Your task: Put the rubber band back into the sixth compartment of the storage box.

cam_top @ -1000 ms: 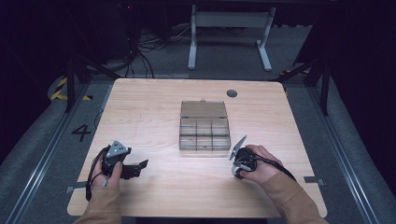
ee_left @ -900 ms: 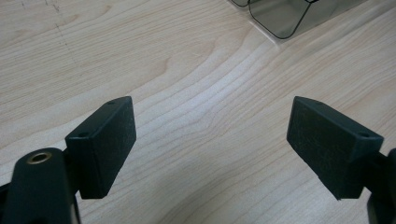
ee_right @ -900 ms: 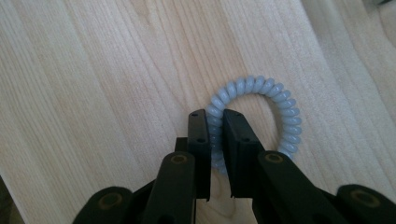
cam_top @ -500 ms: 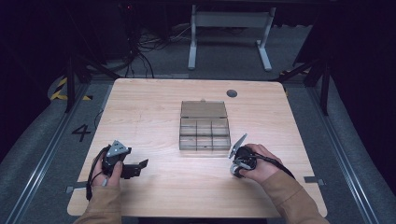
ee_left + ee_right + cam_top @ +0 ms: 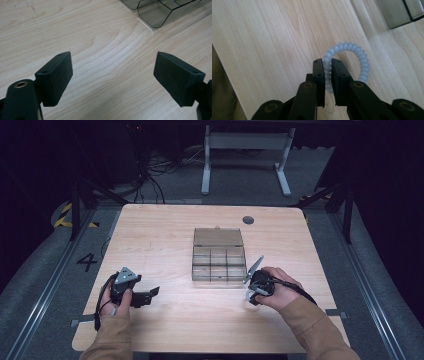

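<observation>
Since the earlier frames the right gripper (image 5: pixel 327 75) has lifted slightly off the table (image 5: pixel 165 235) beside the box's near right corner, while the left gripper (image 5: pixel 150 295) has kept its place near the table's left front.

In the right gripper view the jaws are clenched on a pale coiled hair tie (image 5: pixel 352 60), pinching one side of the loop. The free part of the ring arcs up and to the right of the jaws in that view, standing roughly in a plane facing the camera, above the wood. Being a ring, it has no clear long axis. In the high view the tie is too small to make out at the right gripper (image 5: pixel 252 287).

The left gripper (image 5: pixel 113 75) is released, its jaws wide apart over bare wood with nothing between them.

A clear compartment box (image 5: pixel 219 262) sits mid-table with its lid open and laid back away from the person; its rounded corner shows ahead in the left gripper view (image 5: pixel 160 12), and a corner shows at the top right of the right gripper view (image 5: pixel 399 12). A dark round grommet (image 5: pixel 248 220) lies beyond the box. Nothing stands between the tie and the box.
</observation>
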